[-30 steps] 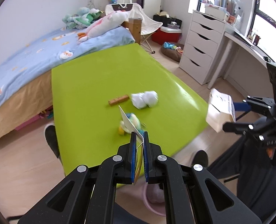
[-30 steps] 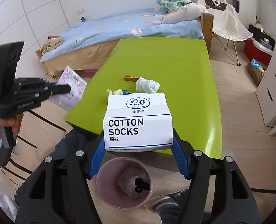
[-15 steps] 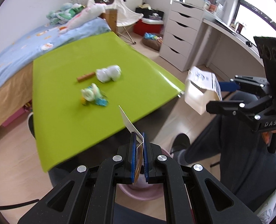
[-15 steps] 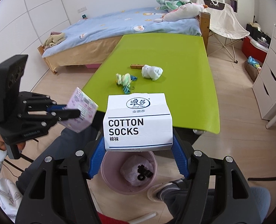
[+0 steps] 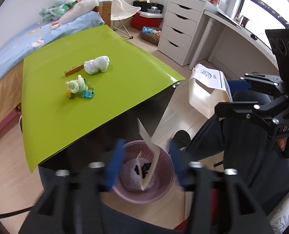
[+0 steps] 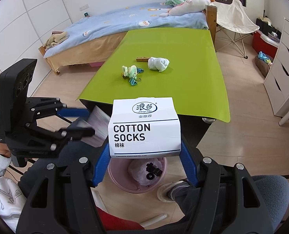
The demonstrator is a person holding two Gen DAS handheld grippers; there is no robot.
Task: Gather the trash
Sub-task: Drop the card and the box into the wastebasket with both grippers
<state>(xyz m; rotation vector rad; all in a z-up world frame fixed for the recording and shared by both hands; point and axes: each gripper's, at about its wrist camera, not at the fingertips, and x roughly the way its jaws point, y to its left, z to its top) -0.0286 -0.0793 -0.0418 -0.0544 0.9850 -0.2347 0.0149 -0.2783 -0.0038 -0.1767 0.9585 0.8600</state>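
Left hand-held gripper point(image 5: 144, 163) jaws were opening around the paper packet point(image 5: 148, 156) above the pink bin point(image 5: 164, 193); right hand-held gripper point(image 6: 144, 163) pinched the sock box point(image 6: 144, 128)

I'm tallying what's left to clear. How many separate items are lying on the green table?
4, as far as shows: a white cloth bundle, a wooden clothespin beside it, a pale green bundle, and a blue binder clip touching that bundle. Something yellow peeks out beneath the bundle.
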